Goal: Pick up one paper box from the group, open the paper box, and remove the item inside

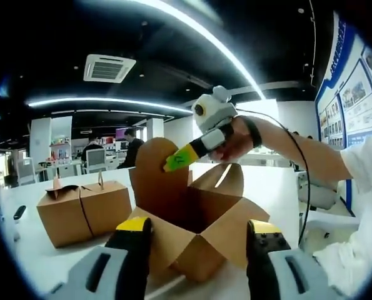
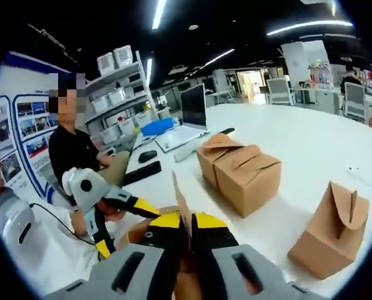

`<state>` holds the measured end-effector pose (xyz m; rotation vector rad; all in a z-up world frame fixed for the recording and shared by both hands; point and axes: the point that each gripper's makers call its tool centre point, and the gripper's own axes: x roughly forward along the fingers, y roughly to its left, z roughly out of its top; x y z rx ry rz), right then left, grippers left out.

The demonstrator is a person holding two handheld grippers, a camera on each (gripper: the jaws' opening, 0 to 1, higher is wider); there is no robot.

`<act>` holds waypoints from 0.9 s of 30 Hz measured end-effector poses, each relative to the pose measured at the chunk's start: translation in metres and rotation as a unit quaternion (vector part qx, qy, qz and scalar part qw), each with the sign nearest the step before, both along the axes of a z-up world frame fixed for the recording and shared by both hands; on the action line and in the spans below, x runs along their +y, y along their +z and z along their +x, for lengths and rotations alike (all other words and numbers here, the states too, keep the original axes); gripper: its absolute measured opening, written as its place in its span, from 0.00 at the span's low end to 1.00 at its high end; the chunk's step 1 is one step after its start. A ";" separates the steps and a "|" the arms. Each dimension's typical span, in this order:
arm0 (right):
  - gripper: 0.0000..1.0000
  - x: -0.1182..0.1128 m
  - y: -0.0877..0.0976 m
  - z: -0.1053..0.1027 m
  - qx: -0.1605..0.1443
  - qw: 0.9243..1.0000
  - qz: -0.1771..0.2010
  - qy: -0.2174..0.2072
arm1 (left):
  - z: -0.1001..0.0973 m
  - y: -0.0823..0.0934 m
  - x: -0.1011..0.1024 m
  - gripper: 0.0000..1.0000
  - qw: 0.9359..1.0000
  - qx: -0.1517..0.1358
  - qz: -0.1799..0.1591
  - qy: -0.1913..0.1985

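Yellow-tipped jaws of the left gripper [image 1: 199, 234] are spread wide, nothing between them, just in front of the opened paper box [image 1: 195, 215] standing on the white table [image 1: 267, 187]. One tall flap of that box [image 2: 181, 203] is pinched between the closed jaws of the right gripper [image 2: 186, 228]; in the left gripper view this gripper [image 1: 176, 161] is seen at the flap's upper edge. What lies inside the box cannot be made out. A closed pair of boxes [image 1: 82, 209] sits to the left, apart. In the right gripper view, a further closed box [image 2: 332, 228] and a laptop [image 2: 189, 115] are noted on the table.
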<state>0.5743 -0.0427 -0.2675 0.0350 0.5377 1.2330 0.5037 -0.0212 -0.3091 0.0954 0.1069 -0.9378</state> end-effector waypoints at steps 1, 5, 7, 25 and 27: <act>0.06 0.001 0.000 -0.001 0.018 1.000 0.009 0.002 | 0.000 0.000 0.000 0.63 1.000 0.000 0.000 0.000; 0.05 0.003 0.000 -0.005 0.082 0.996 0.040 0.019 | 0.000 -0.001 0.001 0.63 1.000 -0.002 0.004 -0.002; 0.05 0.001 0.000 0.001 0.086 0.995 0.050 0.014 | 0.000 -0.001 0.001 0.63 1.000 -0.001 0.004 -0.004; 0.17 -0.005 -0.024 0.024 0.059 0.997 0.013 -0.052 | -0.001 -0.001 0.001 0.62 1.000 -0.001 0.006 -0.007; 0.19 -0.004 -0.025 0.022 0.053 0.997 0.006 -0.054 | -0.001 -0.001 0.001 0.62 1.000 0.000 0.005 -0.007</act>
